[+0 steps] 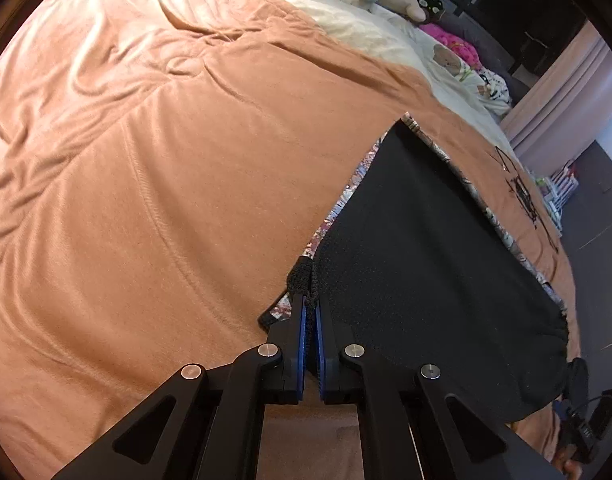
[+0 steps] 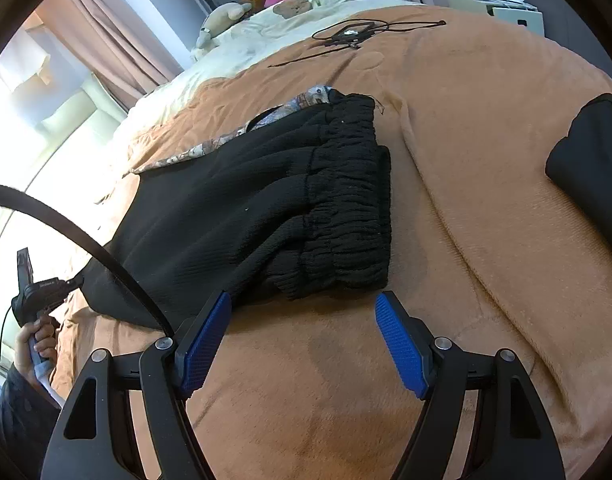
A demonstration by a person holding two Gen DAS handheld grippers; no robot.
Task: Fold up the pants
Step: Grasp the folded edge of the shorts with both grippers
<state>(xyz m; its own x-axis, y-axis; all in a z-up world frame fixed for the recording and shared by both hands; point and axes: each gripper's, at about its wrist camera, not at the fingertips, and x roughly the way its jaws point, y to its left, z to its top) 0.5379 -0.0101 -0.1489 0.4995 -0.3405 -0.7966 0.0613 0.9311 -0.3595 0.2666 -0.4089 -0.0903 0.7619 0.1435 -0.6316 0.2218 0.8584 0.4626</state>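
Daylight, bright overall. Right wrist view: window point(image 2: 21, 128) at left edge blown out, strong glare, detail lost. Left wrist view: upper left of orange blanket point(image 1: 105, 32) washed pale by same light. Black pants point(image 2: 241, 208) underexposed, weave faint. Soft shadows only. Heavy fisheye curvature, dark vignette at corners. Focus acceptable; far background soft.

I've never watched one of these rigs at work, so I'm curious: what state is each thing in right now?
Left gripper: shut on the pants' hem.
Right gripper: open, hovering just short of the waistband, holding nothing.
Black pants: lying flat on the bed, patterned lining showing along one edge.
Orange blanket: spread over the bed, lightly wrinkled.
Black cord: loosely tangled on the blanket.
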